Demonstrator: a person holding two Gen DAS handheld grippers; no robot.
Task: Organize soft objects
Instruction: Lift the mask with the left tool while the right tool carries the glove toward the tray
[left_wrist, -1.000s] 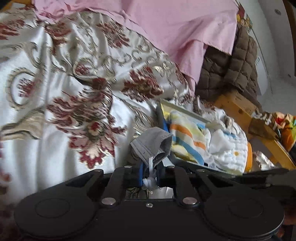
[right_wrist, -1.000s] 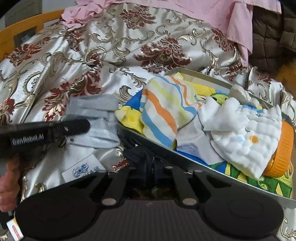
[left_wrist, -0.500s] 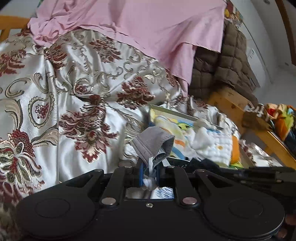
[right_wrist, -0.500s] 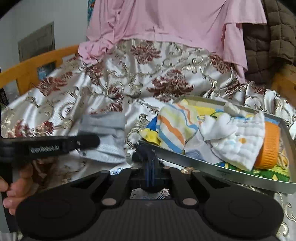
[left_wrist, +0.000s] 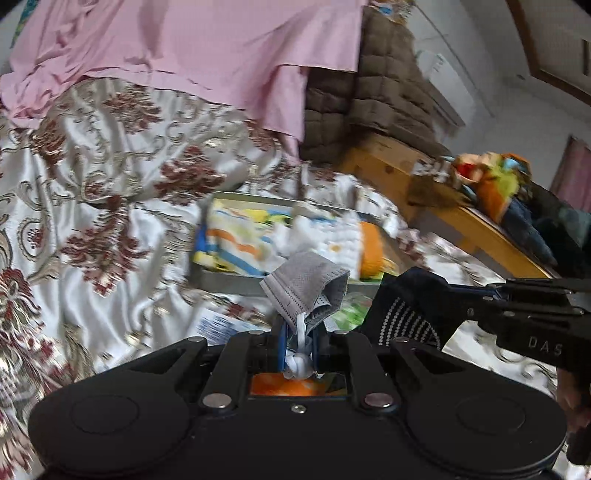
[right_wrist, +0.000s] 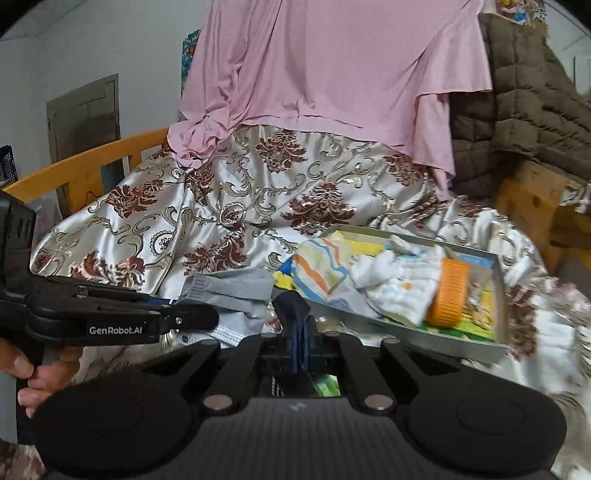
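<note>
My left gripper (left_wrist: 299, 332) is shut on a grey face mask (left_wrist: 306, 288), pinched by its white ear loop and held above the bedspread. The mask also shows in the right wrist view (right_wrist: 229, 291). My right gripper (right_wrist: 297, 328) is shut on a dark navy sock (right_wrist: 291, 306); the sock shows in the left wrist view (left_wrist: 406, 310) with white grip dots. A grey tray (right_wrist: 413, 332) on the bed holds a striped cloth (right_wrist: 321, 269), a white quilted cloth (right_wrist: 399, 284) and an orange round thing (right_wrist: 450, 291). Both grippers hover in front of the tray.
A floral satin bedspread (right_wrist: 258, 192) covers the bed, with a pink sheet (right_wrist: 332, 66) and a brown quilted blanket (right_wrist: 524, 96) behind. A wooden bed rail (right_wrist: 92, 162) runs at left. A wooden bench (left_wrist: 461, 214) with colourful clothes stands at right. A packaged blue mask (right_wrist: 229, 332) lies under the grey one.
Both grippers have lifted and pulled back from the bed, each with its item. The tray now looks smaller and farther away in both views.
</note>
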